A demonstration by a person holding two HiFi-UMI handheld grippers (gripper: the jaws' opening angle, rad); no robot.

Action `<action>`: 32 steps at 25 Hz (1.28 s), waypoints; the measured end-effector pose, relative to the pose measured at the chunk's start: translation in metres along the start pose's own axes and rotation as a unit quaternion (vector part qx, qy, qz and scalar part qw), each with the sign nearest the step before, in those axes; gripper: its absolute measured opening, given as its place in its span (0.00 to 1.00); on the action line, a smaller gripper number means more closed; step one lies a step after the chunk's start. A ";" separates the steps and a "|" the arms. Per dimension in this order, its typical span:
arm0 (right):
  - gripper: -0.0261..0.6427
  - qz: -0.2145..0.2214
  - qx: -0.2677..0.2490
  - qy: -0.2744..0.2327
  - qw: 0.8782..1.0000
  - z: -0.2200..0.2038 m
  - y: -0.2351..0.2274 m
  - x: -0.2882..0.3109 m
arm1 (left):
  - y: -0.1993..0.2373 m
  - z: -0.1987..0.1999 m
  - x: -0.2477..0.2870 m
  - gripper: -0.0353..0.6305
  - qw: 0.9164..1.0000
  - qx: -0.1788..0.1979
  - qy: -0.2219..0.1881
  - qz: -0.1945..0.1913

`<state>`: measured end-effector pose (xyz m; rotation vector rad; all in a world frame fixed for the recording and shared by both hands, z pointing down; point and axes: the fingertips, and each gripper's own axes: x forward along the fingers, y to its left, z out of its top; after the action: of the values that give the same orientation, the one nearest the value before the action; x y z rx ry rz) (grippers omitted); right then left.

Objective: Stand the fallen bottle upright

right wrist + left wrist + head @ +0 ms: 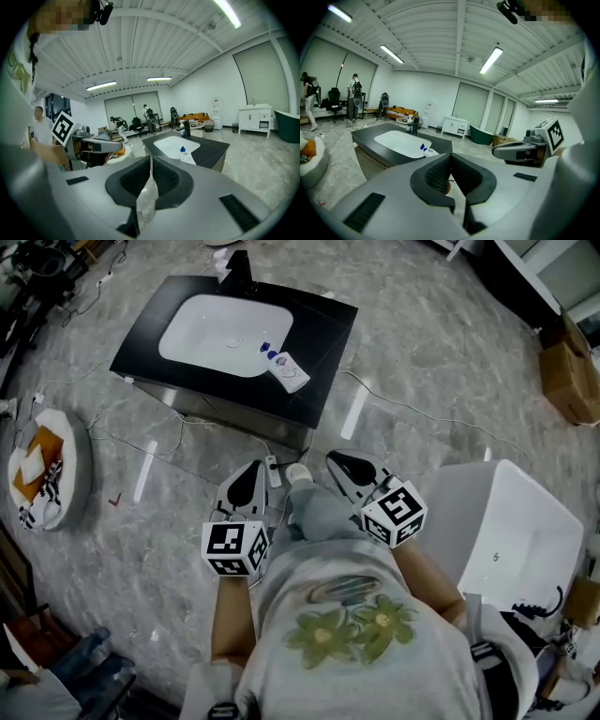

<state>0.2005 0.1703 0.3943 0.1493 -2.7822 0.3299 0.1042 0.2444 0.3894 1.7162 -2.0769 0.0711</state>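
The fallen bottle, white with a blue cap, lies on its side on the black counter, at the right rim of the white sink basin. It also shows in the left gripper view as the bottle and in the right gripper view as the bottle. My left gripper and right gripper hang side by side over the floor, well short of the counter, pointing toward it. The left gripper is shut with nothing in it. The right gripper is shut, a thin clear strip showing along its seam.
A black faucet stands at the counter's far edge. Cables run across the marble floor. A white tub sits to my right, a round cushion to my left, a cardboard box at far right. People stand far off.
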 end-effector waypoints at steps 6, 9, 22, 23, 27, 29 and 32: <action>0.11 0.012 0.002 0.004 1.000 0.011 -0.033 0.037 | 0.018 0.014 0.043 0.08 1.000 0.009 0.010 0.000; 0.11 0.028 0.000 0.001 1.000 0.029 -0.045 0.055 | 0.029 0.031 0.062 0.08 1.000 0.009 0.008 0.002; 0.11 0.055 -0.006 0.020 0.998 0.070 -0.111 0.133 | 0.067 0.060 0.142 0.08 1.000 -0.002 0.024 0.015; 0.11 0.057 -0.007 0.021 0.998 0.072 -0.116 0.138 | 0.070 0.063 0.147 0.08 1.000 -0.003 0.025 0.017; 0.24 0.070 -0.007 0.035 0.997 0.075 -0.133 0.162 | 0.083 0.073 0.168 0.08 0.999 -0.006 0.024 0.032; 0.29 0.080 -0.010 0.044 0.996 0.076 -0.139 0.174 | 0.089 0.076 0.175 0.08 0.999 -0.008 0.023 0.039; 0.31 0.090 -0.029 0.055 0.994 0.077 -0.148 0.192 | 0.099 0.078 0.185 0.08 0.998 -0.016 0.018 0.050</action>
<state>0.0171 -0.0042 0.4196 -0.1298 -2.6976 0.2910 -0.0365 0.0723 0.4100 1.5805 -2.1243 0.0971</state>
